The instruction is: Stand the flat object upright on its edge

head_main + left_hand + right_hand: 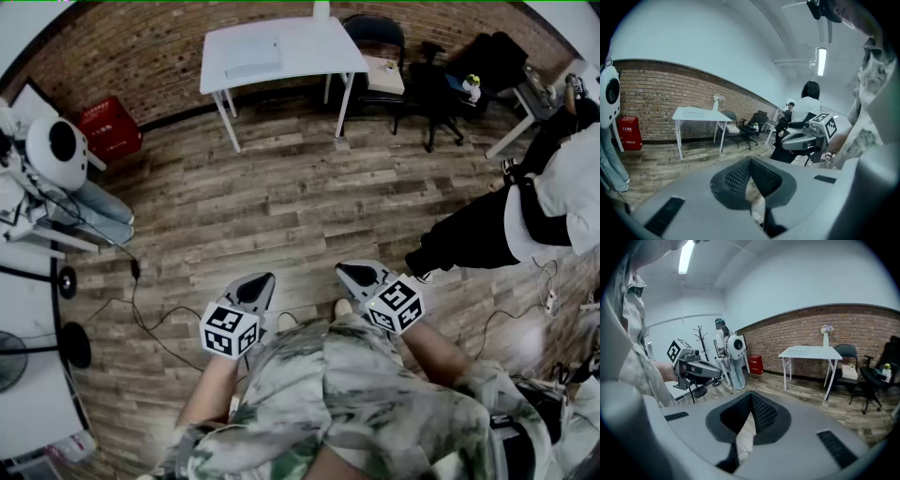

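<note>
Well beyond both grippers [258,281] [354,272], flat object [253,56] lies on table [323,52].

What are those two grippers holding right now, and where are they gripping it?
Nothing. The left gripper and the right gripper are both shut, with nothing between their jaws.

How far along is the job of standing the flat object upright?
Done: nothing; the flat object lies flat on the white table across the room. In hand: nothing; left claw and right claw are shut and empty. Remaining: approach, grip, stand it on edge.
</note>
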Demonstrator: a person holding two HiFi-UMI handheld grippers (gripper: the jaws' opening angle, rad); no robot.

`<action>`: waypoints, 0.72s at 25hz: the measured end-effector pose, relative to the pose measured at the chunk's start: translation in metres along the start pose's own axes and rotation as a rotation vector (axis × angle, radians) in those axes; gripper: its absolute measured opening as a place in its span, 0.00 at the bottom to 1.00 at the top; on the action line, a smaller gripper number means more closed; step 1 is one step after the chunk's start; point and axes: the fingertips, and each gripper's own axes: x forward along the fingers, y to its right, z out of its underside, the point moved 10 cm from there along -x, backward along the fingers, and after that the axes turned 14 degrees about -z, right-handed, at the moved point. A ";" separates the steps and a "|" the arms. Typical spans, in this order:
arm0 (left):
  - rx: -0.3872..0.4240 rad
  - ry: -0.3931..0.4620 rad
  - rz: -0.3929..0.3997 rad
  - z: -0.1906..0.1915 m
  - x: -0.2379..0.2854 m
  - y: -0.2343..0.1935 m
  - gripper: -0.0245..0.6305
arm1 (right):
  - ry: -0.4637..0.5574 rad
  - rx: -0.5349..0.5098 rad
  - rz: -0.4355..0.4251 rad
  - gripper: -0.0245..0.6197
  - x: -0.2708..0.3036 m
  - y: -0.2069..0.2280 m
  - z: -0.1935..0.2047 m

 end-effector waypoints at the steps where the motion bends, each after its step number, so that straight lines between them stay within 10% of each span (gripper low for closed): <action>1: 0.008 -0.001 0.005 -0.004 0.007 0.008 0.07 | 0.004 0.001 0.008 0.07 -0.009 0.005 0.002; 18: 0.029 -0.002 -0.060 -0.052 0.113 0.130 0.08 | 0.042 0.001 -0.029 0.07 -0.122 0.128 0.031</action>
